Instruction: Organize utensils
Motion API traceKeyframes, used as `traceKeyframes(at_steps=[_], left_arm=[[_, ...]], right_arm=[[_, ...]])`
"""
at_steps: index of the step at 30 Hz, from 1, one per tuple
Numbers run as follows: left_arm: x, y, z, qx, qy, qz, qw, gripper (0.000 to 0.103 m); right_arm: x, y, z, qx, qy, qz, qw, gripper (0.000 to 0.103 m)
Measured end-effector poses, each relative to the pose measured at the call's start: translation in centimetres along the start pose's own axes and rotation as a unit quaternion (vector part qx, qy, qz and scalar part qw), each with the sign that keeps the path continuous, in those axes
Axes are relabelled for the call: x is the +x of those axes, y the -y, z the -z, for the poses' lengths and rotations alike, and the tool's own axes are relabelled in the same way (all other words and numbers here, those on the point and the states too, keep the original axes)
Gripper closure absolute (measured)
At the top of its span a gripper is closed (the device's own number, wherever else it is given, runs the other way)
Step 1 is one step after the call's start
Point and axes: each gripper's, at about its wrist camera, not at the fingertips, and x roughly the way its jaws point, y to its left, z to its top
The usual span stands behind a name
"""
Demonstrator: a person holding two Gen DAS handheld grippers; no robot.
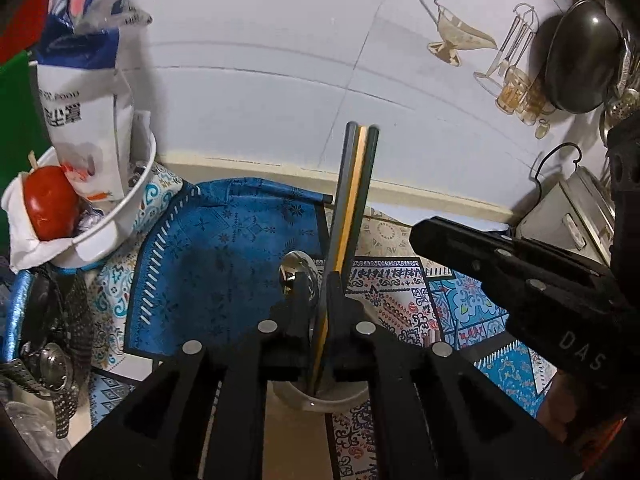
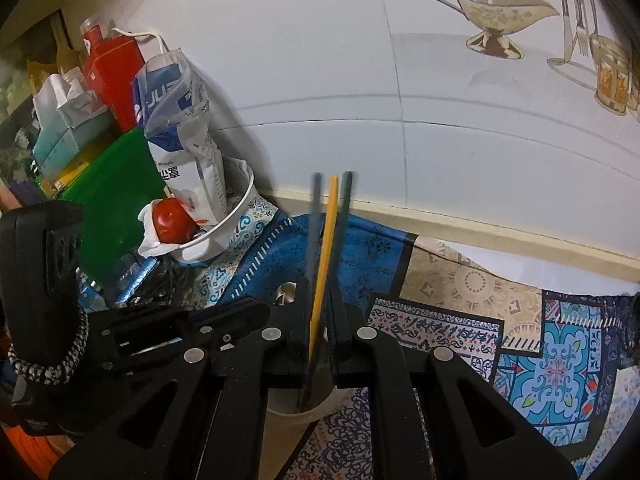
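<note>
Three chopsticks (image 1: 352, 184), grey, yellow and dark green, stand tilted with their lower ends in a pale cup (image 1: 320, 404). My left gripper (image 1: 320, 276) is shut on them just above the rim. A metal spoon (image 1: 294, 268) shows behind its left finger. In the left wrist view my right gripper (image 1: 420, 234) reaches in from the right, shut and empty, its tip short of the chopsticks. The right wrist view shows the chopsticks (image 2: 326, 220) through the slit of my right gripper (image 2: 320, 284), above the cup (image 2: 296, 412). My left gripper (image 2: 256, 312) comes in from the left beside the spoon (image 2: 286, 291).
A white bowl (image 1: 132, 200) holding a red fruit (image 1: 48, 208) and a white-blue bag stands at the left on the patterned cloth (image 1: 224, 264). A wristwatch (image 1: 52, 368) lies near the left edge. A metal box (image 1: 568, 216) and a dark pan (image 1: 580, 56) are at the right. The tiled wall is close behind.
</note>
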Motion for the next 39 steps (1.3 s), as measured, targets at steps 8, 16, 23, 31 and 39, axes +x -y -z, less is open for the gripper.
traceKeyframes(at_steps=[8,16,23,31,39], left_arm=[[-2.7,1.6,0.2,0.021,0.018,-0.017,0.9995,0.081],[-4.5,4.8,1.2,0.047,0.025,-0.020,0.9984,0.066],[-3.4,9.2,2.7,0.078,0.004,0.001,0.9970,0.065],[0.2,13.2,5.4,0.114,-0.051,0.022,0.9919,0.065],[6.9,13.6,10.1,0.132,-0.145,0.014,0.9805,0.065]], right_arm=[[-3.1,0.0,0.7,-0.014,0.015,0.011,1.000,0.096],[-7.5,1.9,2.8,-0.012,0.033,0.049,0.998,0.087],[-10.8,5.0,5.3,0.014,0.033,0.091,0.995,0.086],[-11.9,9.7,9.3,0.064,-0.003,0.125,0.990,0.084],[-9.2,12.8,13.8,0.098,-0.073,0.128,0.984,0.084]])
